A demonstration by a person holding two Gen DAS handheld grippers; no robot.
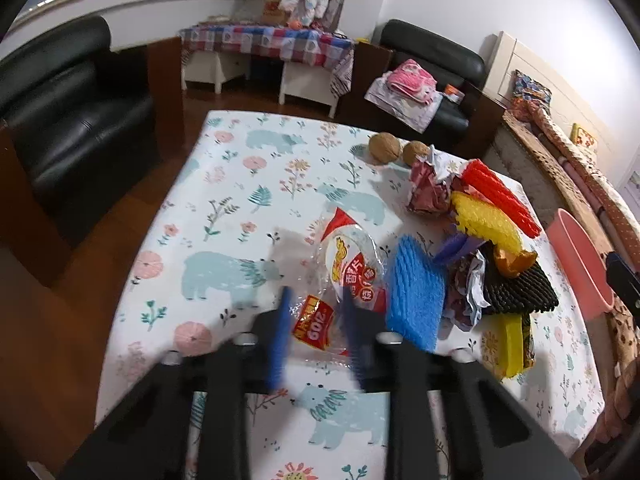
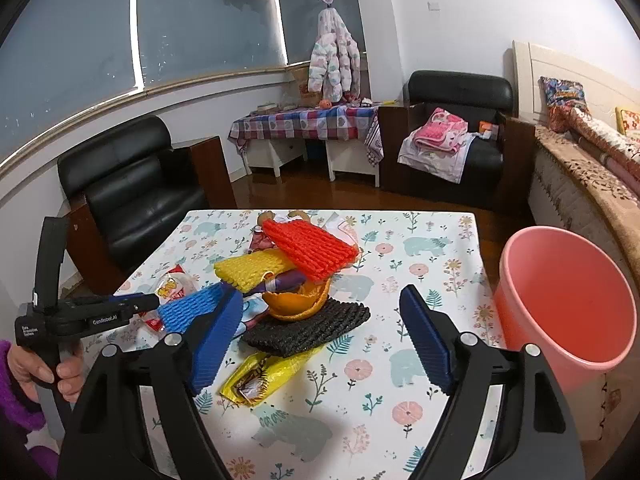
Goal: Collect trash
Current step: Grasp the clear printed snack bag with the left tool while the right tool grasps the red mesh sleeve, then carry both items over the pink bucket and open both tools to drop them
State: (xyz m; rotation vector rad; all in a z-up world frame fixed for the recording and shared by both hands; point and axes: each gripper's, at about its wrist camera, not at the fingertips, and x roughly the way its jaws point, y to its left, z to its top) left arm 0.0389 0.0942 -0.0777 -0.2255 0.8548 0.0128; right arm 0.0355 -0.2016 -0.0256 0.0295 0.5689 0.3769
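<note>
A clear snack wrapper [image 1: 348,256] with red and white print lies on the floral tablecloth [image 1: 240,200]. My left gripper [image 1: 318,320] is shut on its near end, the red corner bunched between the blurred blue fingers. The right wrist view shows the same grip [image 2: 154,302] from the side, a person's hand on the handle. My right gripper [image 2: 320,340] stands wide open above the table with nothing pressed between its pads. Just beyond it lies a heap of trash: a black foam net [image 2: 308,328], orange peel [image 2: 296,300], and blue [image 2: 188,308], yellow [image 2: 252,268] and red [image 2: 312,248] foam nets.
A pink bucket [image 2: 568,300] stands at the table's right edge, beside a bed. A yellow wrapper [image 2: 260,376] lies near the heap. Two walnuts [image 1: 384,148] and crumpled paper [image 1: 428,192] sit at the far side. A black armchair [image 1: 72,120] stands left of the table.
</note>
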